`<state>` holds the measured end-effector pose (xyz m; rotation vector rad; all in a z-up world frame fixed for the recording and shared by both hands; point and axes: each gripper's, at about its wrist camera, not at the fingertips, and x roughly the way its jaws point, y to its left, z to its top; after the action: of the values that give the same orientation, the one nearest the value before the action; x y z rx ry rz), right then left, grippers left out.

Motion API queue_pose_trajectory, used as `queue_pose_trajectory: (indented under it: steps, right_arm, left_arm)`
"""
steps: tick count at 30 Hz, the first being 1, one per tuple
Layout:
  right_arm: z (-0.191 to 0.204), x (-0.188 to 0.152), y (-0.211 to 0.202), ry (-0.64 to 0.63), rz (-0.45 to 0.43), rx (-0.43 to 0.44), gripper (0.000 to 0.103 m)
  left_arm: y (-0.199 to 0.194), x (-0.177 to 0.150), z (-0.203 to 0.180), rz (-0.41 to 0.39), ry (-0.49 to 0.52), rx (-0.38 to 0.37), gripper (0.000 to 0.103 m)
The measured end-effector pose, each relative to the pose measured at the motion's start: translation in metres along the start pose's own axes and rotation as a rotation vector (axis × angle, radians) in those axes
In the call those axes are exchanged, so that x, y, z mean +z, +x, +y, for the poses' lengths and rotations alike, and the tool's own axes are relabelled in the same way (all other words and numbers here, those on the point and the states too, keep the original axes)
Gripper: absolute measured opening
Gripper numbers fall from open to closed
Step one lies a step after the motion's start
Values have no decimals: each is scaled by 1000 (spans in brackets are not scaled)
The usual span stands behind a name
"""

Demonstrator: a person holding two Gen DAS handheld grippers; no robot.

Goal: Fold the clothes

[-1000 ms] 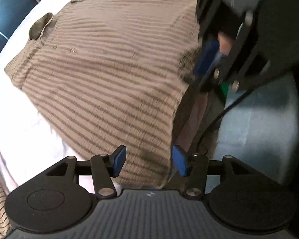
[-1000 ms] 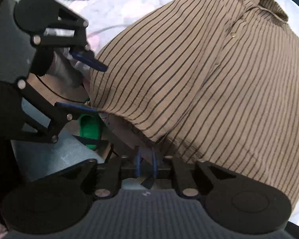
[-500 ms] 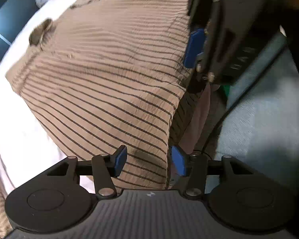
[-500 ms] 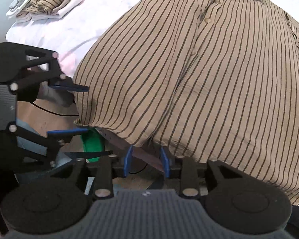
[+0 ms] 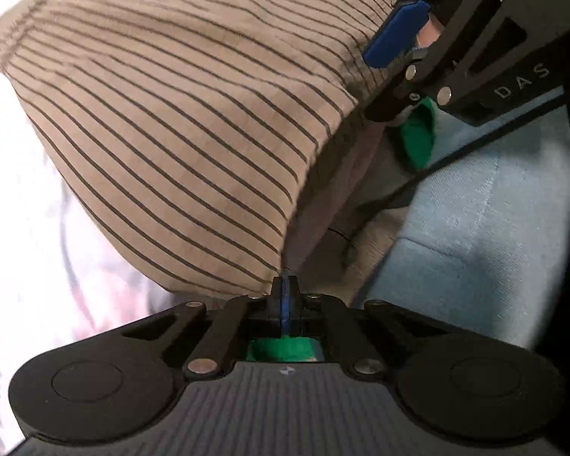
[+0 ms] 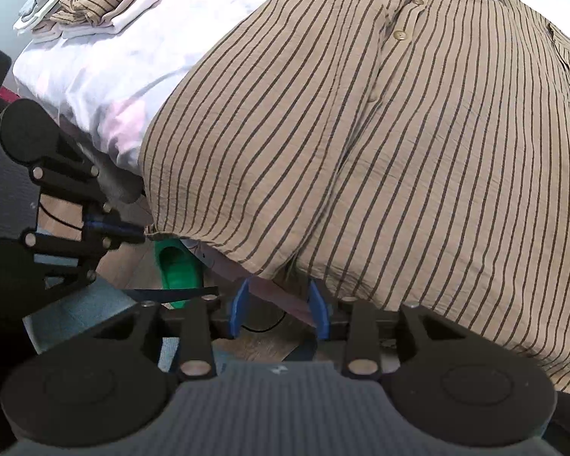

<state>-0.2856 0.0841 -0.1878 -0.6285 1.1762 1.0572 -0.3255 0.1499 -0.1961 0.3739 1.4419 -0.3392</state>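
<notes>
Pinching the shirt [image 5: 178, 121] hem corner, the left gripper [image 5: 285, 296] is clamped shut, while the right gripper [image 6: 279, 309], jaws opening beneath the hem, hangs beside a green object [image 6: 176, 268] on the floor.

left gripper [image 5: 285, 296] went from wide open to fully closed, pads now pinching the hem corner of the striped shirt [image 5: 178, 121]; right gripper [image 6: 279, 306] went from nearly closed to jaws opening, hem just above the gap, not clamped
</notes>
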Motion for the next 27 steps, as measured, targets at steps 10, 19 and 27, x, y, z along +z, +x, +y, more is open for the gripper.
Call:
queue_pose_trajectory:
  steps: [10,19,27]
  right_arm:
    - [-1,-2,-3,16,-10,-10,47]
    - [3,0,-2,-8,-1,-7,49]
    - [1,0,-1,4,0,-7,50]
  left_arm:
    - [-22,-12,29,-13,-119,-132,0]
    - [-20,-36,70,-41,-401,-115,27]
    - [-19,-22,34,-62,-210,-151,44]
